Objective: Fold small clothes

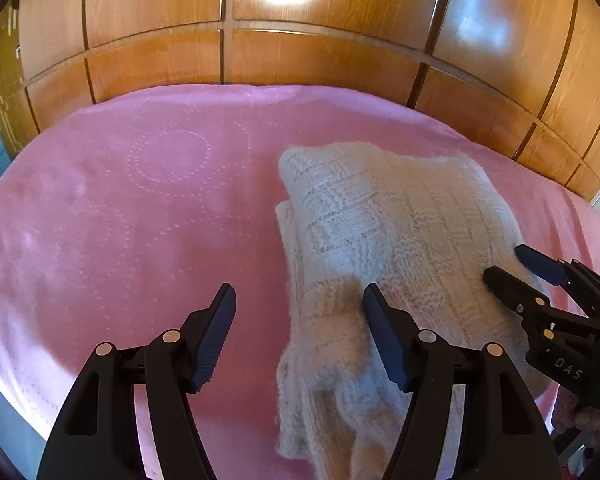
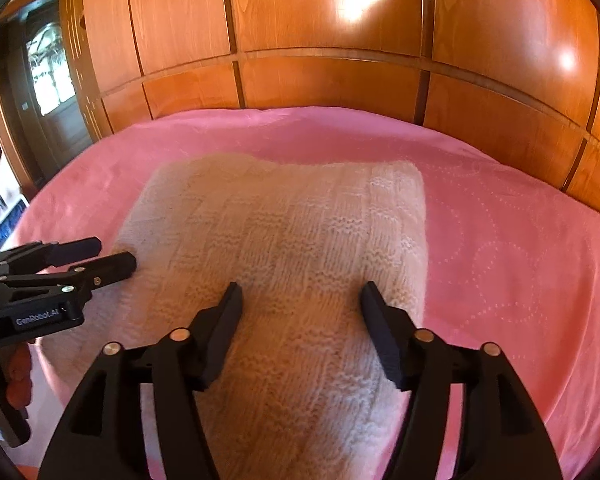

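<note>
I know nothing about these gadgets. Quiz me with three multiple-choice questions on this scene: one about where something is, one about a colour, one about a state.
1. Where does the knitted sweater lie?
A. on the bed cover
B. on the floor
C. in a drawer

2. What colour is the bed cover?
A. green
B. pink
C. grey

3. How is the right tool?
A. shut on the sweater
B. open, holding nothing
C. out of sight

Answers:
1 A, the cream knit rests flat on the cover.
2 B, pink shows all around the sweater.
3 B, its fingers stand wide apart over the knit; the left tool is open too.
</note>
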{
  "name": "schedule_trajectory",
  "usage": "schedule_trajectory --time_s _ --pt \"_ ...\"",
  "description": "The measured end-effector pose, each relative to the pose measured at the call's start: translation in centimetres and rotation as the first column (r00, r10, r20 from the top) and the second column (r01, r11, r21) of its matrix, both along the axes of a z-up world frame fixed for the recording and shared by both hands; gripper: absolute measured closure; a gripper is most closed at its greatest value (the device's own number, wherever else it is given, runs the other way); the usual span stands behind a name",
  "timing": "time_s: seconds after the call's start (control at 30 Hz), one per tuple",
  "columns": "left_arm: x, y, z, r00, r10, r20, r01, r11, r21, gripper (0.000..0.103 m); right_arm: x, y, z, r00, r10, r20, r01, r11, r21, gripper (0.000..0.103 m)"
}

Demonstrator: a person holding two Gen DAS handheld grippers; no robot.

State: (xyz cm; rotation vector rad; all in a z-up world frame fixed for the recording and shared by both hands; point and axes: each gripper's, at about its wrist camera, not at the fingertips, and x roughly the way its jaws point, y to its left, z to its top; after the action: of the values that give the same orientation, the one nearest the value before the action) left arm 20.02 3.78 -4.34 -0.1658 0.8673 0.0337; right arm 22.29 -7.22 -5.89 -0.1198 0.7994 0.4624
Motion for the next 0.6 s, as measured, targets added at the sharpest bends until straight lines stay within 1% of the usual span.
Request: schedule_trajectory --time_s 0.07,0.2,0.23,0.27,0.3,0.4,0.5,0.57,0.6 --pt "-0.4 0.1 0.2 1.0 0.004 0.007 -0.004 1.0 -0.003 0.038 -0.6 -0.6 0.7 1.0 0.001 -0.009 -0.001 1.0 0.024 0.03" --pt "-1.0 0.0 0.4 1.0 0.003 0.009 -0.003 1.0 -0.006 0.038 -1.5 -1.0 1.6 1.0 0.003 0.003 -0.003 0.999 0.033 0.029" --pt "-1.1 0.2 0.4 1.0 0.0 0.008 0.0 1.0 -0.011 0.037 -1.9 -1.1 1.8 1.0 0.0 0.01 0.0 1.0 0.029 0.029" --pt "-1.1 0.1 0.4 1.0 0.0 0.007 0.0 1.0 -0.013 0.032 -2.1 -1.1 1.8 1.0 -0.004 0.012 0.004 1.0 0.028 0.029" --pt "-1.2 0.1 0.4 1.0 0.001 0.009 -0.001 1.0 -0.014 0.03 -2.4 -1.2 1.9 1.0 -0.008 0.013 0.008 0.999 0.032 0.029" --pt "-1.0 0.4 -0.1 1.0 0.002 -0.002 -0.002 1.0 -0.03 0.029 -2.8 -1.0 2.1 1.0 -0.001 0.015 0.0 0.999 0.043 0.029" --pt "-0.7 0.9 -1.1 1.0 0.002 -0.025 -0.004 0.998 -0.067 0.026 -2.6 -0.4 2.0 1.0 -0.008 0.018 0.007 1.0 0.019 0.026" --pt "-0.2 1.7 -1.6 0.999 0.002 -0.042 -0.007 0.993 -0.121 0.025 -1.7 -0.5 1.8 0.999 -0.052 0.002 0.052 0.999 0.016 0.023" --pt "0.0 2.2 -1.8 0.999 -0.005 -0.048 -0.003 0.987 -0.161 0.025 -1.1 -0.9 1.8 0.997 -0.075 -0.02 0.076 0.996 0.043 0.022"
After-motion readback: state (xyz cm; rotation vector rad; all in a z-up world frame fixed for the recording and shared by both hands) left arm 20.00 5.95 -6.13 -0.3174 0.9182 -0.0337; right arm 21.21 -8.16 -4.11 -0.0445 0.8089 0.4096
